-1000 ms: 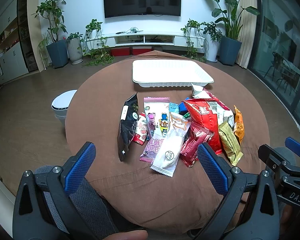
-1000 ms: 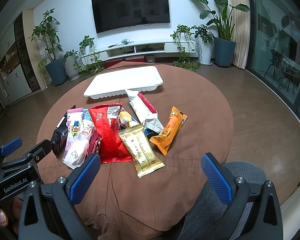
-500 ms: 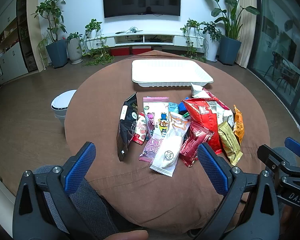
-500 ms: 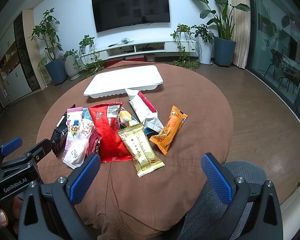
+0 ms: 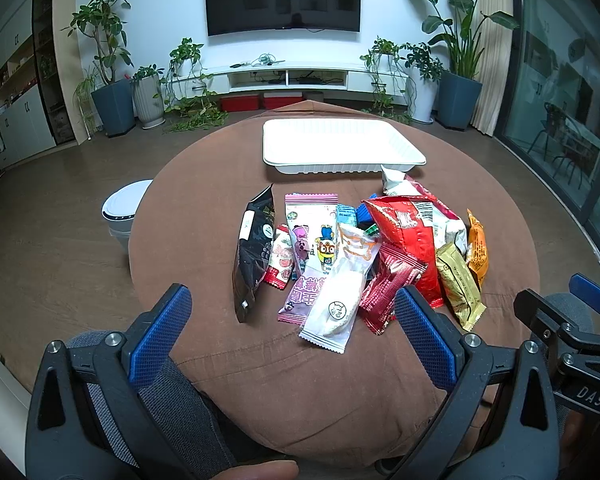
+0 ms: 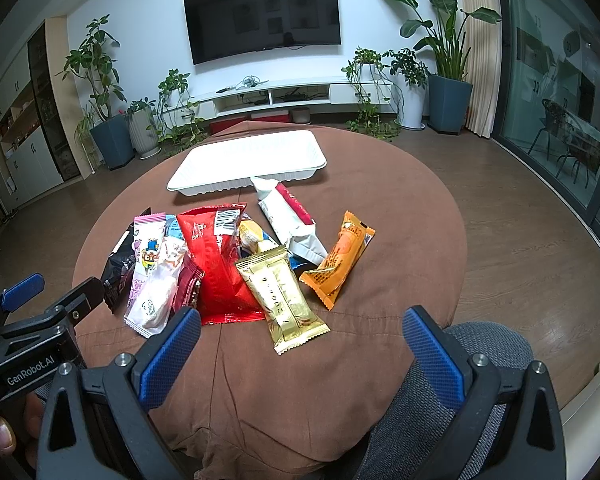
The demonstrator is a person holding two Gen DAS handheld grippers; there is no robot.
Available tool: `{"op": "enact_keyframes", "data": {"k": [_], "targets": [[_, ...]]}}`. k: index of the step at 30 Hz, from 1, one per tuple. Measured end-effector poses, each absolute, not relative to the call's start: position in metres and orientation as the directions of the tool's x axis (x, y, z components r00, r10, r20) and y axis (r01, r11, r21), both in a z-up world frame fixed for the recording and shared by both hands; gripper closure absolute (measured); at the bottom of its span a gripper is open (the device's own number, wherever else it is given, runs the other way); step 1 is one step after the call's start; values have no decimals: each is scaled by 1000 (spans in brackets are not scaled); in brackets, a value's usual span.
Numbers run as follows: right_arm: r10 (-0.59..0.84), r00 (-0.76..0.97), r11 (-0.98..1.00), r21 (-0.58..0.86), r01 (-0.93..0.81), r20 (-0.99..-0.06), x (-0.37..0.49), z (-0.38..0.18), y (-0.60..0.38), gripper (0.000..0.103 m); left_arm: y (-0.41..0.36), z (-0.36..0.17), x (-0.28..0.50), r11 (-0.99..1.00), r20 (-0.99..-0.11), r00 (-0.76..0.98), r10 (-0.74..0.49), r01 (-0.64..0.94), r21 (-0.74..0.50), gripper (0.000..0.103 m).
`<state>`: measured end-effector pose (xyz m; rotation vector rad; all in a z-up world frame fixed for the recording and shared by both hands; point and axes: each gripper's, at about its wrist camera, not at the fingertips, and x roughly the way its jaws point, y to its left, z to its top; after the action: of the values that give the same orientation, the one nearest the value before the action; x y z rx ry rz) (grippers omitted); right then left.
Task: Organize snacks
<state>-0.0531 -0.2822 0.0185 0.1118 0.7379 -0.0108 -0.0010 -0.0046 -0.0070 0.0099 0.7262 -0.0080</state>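
Several snack packets lie in a heap mid-table: a black bag [image 5: 254, 256], a pink cartoon packet [image 5: 310, 240], a clear white packet [image 5: 340, 296], a big red bag [image 5: 408, 236] [image 6: 216, 268], a gold bar [image 6: 282, 300] and an orange bar [image 6: 338, 258]. An empty white tray [image 5: 342, 148] [image 6: 248, 162] sits behind them. My left gripper [image 5: 296, 332] hovers open at the table's near edge, in front of the clear white packet. My right gripper [image 6: 300, 356] is open too, just short of the gold bar. Both hold nothing.
The round table has a brown cloth [image 5: 204, 200]. A white bin [image 5: 124, 210] stands on the floor at its left. Grey-clad knees [image 6: 480, 360] show under both grippers. Potted plants and a TV shelf line the far wall.
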Motion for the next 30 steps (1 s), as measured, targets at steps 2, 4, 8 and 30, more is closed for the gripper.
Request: {"op": "enact_keyframes", "data": {"k": [2, 4, 8, 30], "targets": [[29, 740, 994, 98, 50, -672, -53, 19, -282, 0, -5, -8, -1, 1000, -665, 747, -4, 11, 7, 0], [30, 740, 994, 98, 49, -672, -53, 19, -282, 0, -5, -8, -2, 1000, -665, 747, -3, 11, 8, 0], [29, 740, 994, 97, 49, -672, -53, 22, -284, 0, -5, -8, -2, 1000, -665, 747, -3, 11, 7, 0], [40, 740, 992, 114, 49, -672, -54, 11, -282, 0, -2, -17, -4, 999, -651, 758, -37, 38, -12, 0]]}}
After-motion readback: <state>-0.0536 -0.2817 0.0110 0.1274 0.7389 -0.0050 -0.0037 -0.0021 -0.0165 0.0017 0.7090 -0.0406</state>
